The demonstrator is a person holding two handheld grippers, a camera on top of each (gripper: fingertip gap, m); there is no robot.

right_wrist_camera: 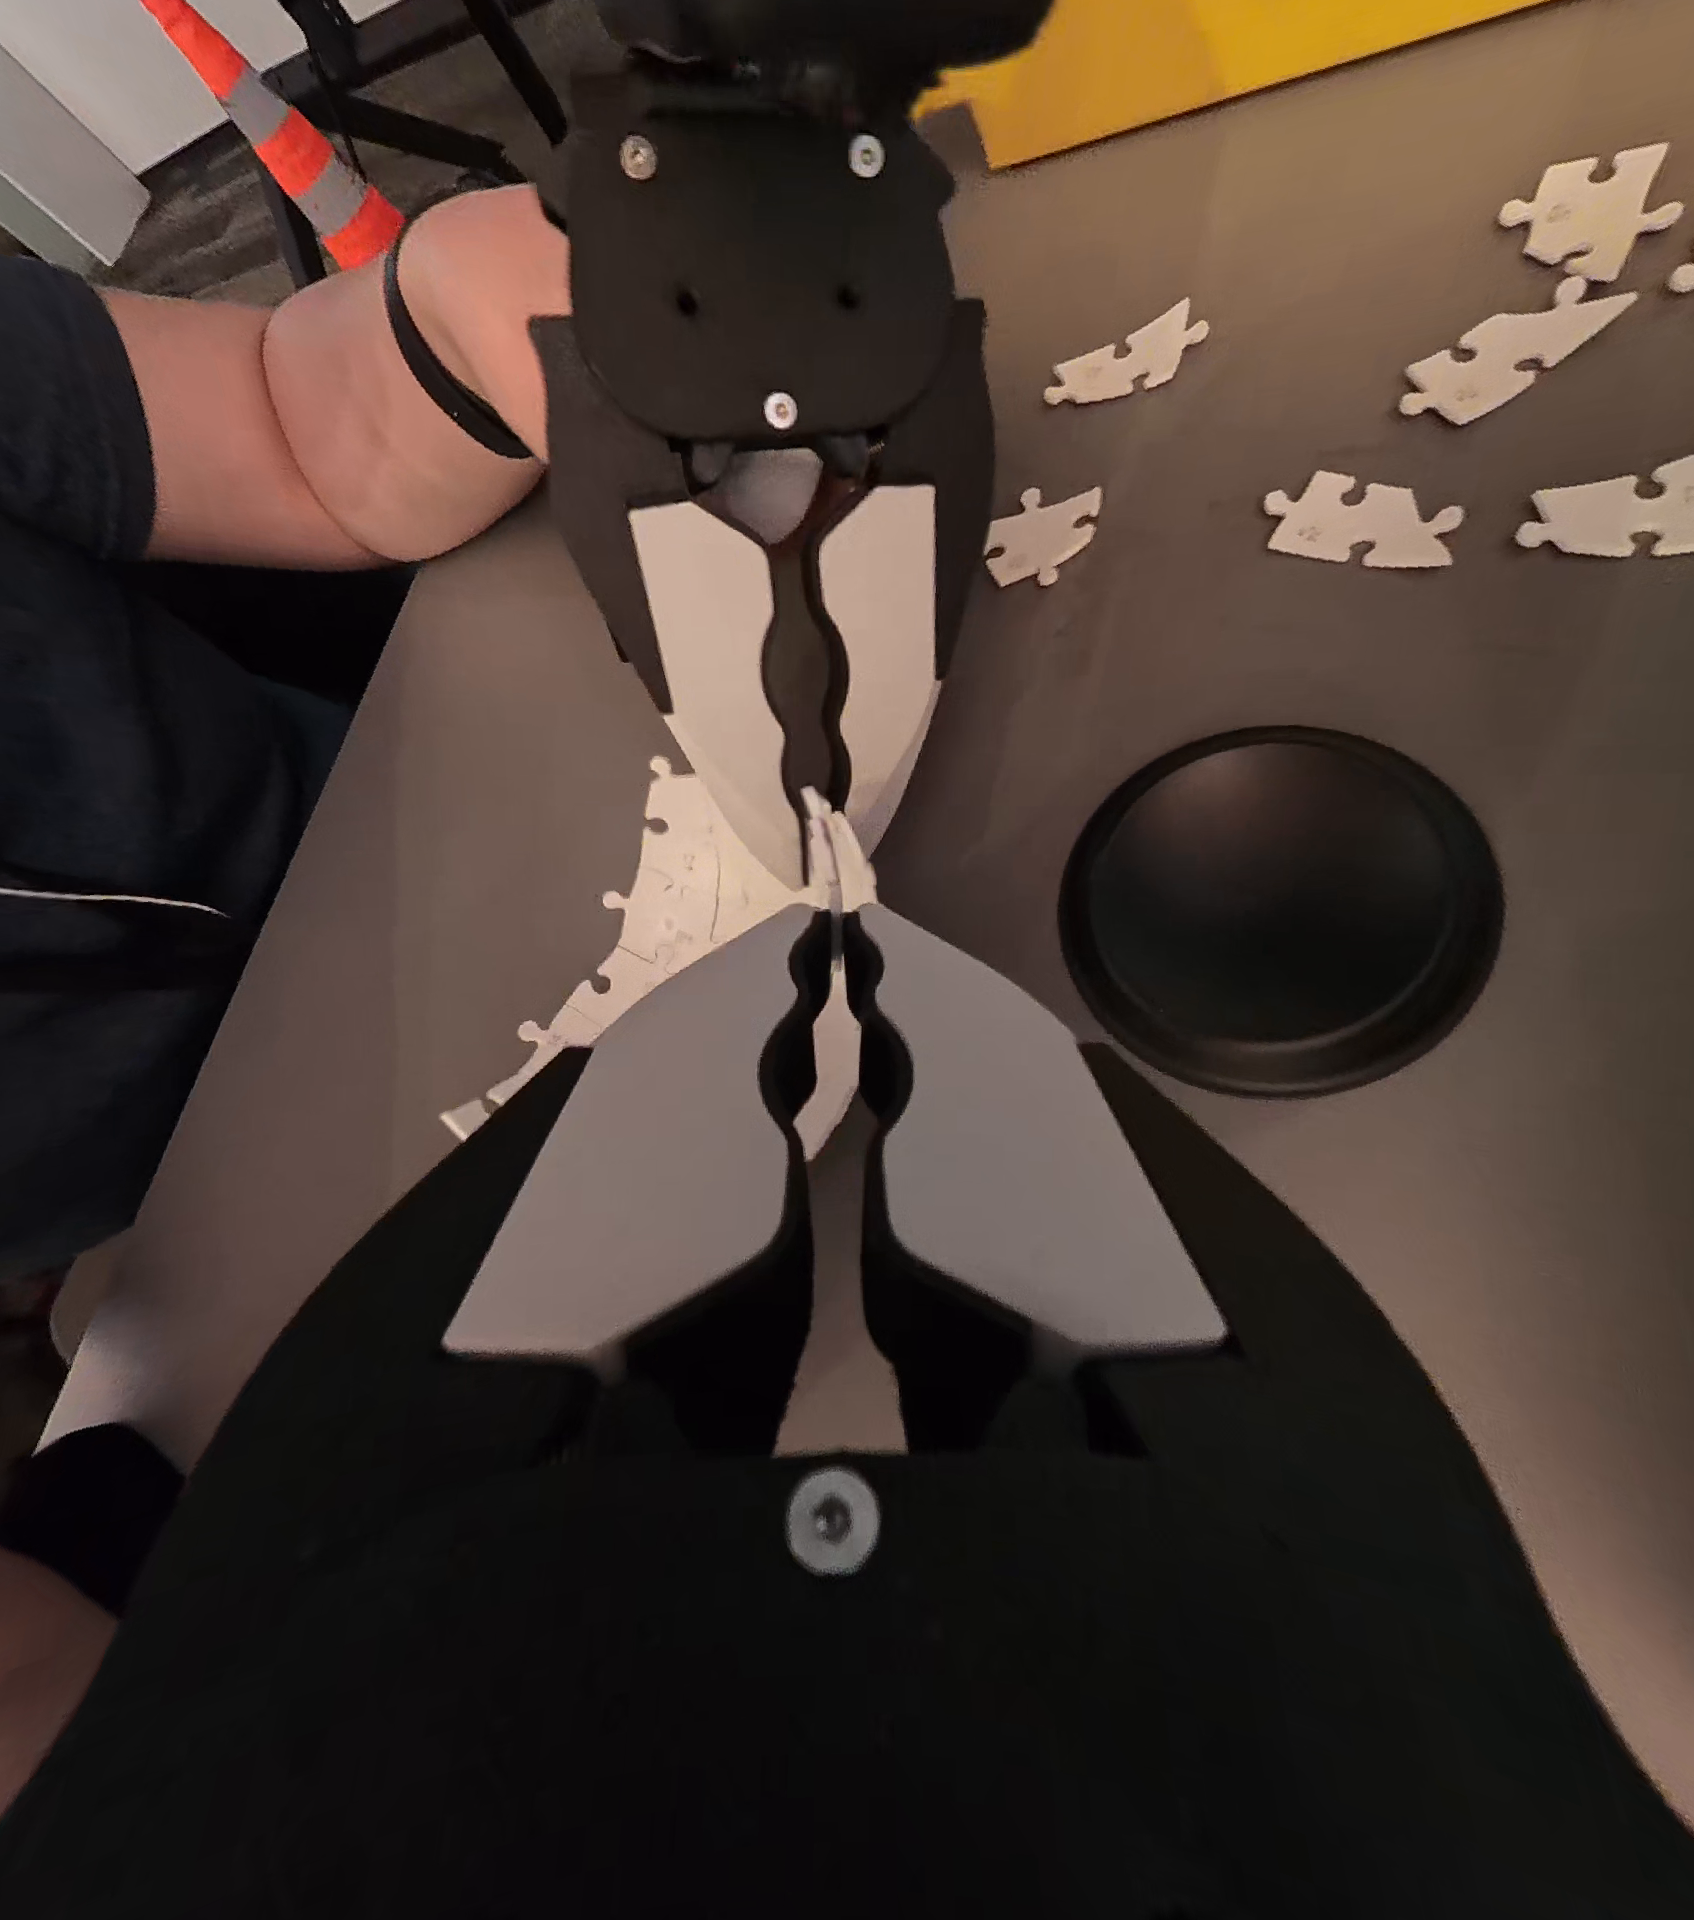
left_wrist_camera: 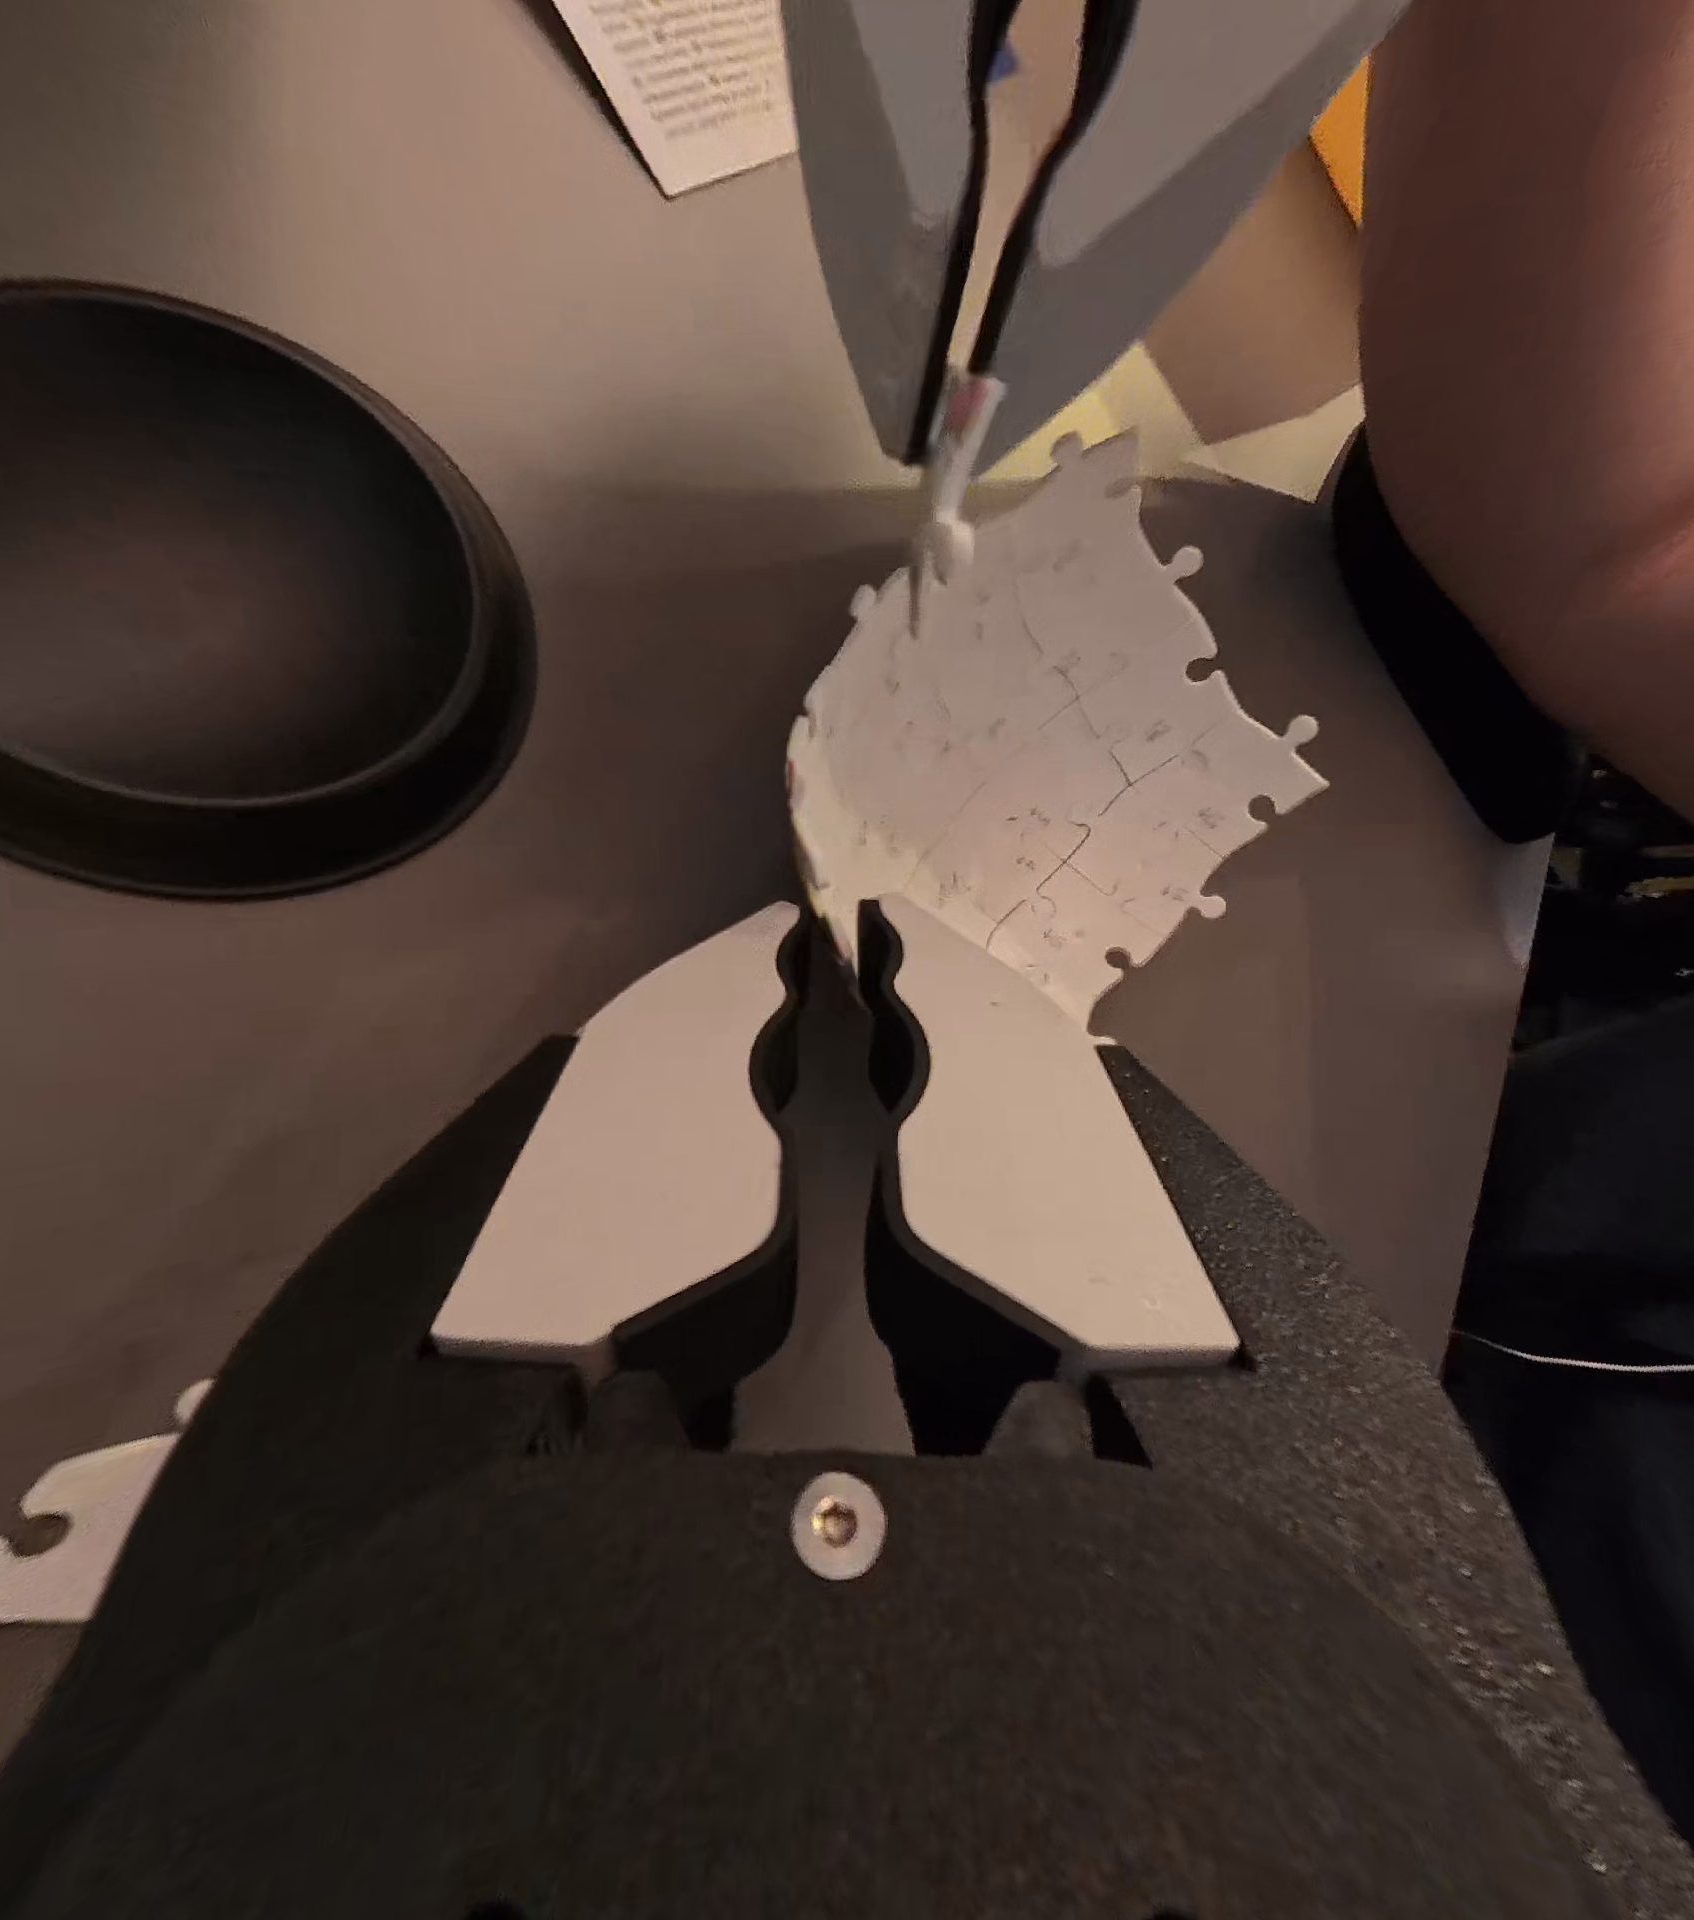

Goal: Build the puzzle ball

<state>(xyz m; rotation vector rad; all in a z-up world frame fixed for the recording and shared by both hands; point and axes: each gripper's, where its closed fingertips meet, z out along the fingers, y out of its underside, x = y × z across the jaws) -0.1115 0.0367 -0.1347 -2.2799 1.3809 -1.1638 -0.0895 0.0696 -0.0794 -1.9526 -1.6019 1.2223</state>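
So up close the left claw [left_wrist_camera: 830,920] is pinching the bottom edge of the curved puzzle shell [left_wrist_camera: 1051,769], held up off the table [left_wrist_camera: 303,1091]. Straight across, the right claw [left_wrist_camera: 952,416] is clamped on a single loose piece [left_wrist_camera: 947,520] that's touching the shell's top edge, tab end pointing down at it. So the seat is basically right under that claw's tips, I'd guess. Can't tell if the tab is actually in a slot, it's blurry. The shell's printed side is hidden. Further out there's a black bowl stand [right_wrist_camera: 1279,914] and spare pieces [right_wrist_camera: 1362,520].
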